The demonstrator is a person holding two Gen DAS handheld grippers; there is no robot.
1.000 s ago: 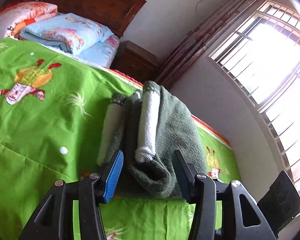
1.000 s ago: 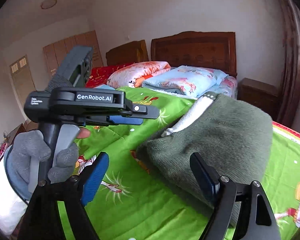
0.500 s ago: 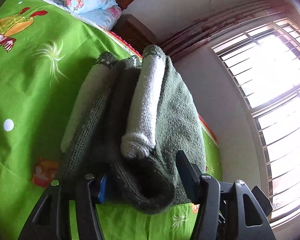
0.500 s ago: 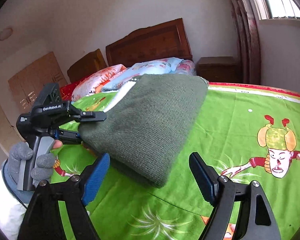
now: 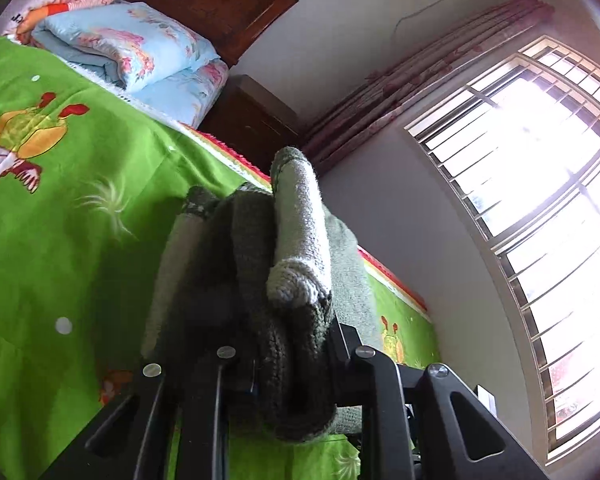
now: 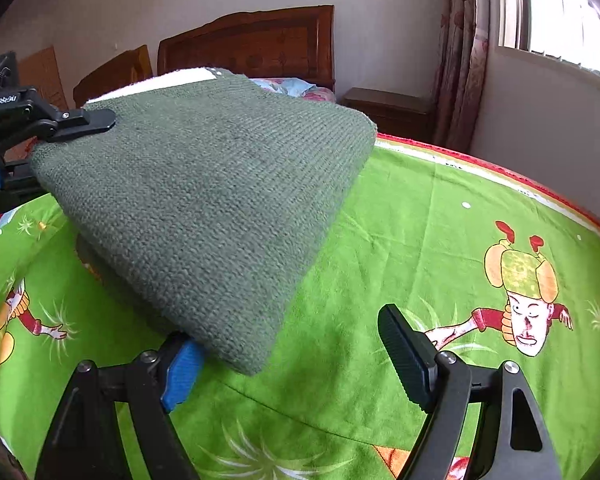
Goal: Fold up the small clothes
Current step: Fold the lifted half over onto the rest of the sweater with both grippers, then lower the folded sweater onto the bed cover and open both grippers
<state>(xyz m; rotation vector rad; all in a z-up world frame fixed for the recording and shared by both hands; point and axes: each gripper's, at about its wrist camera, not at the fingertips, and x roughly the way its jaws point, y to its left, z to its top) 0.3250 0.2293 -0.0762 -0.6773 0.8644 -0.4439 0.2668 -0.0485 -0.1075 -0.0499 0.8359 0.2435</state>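
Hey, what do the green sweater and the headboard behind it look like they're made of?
The green sweater looks like a chunky knit, probably wool or acrylic: rows of stitches and a fuzzy matte surface show, with a pale knitted cuff. The headboard looks like reddish-brown wood with carved panels and a slight varnished sheen.

Grey-green knit sweater; bright green cartoon-printed bedspread.

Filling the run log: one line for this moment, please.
left gripper: shut on folded green sweater | right gripper: open, near sweater's corner | surface: green bedsheet
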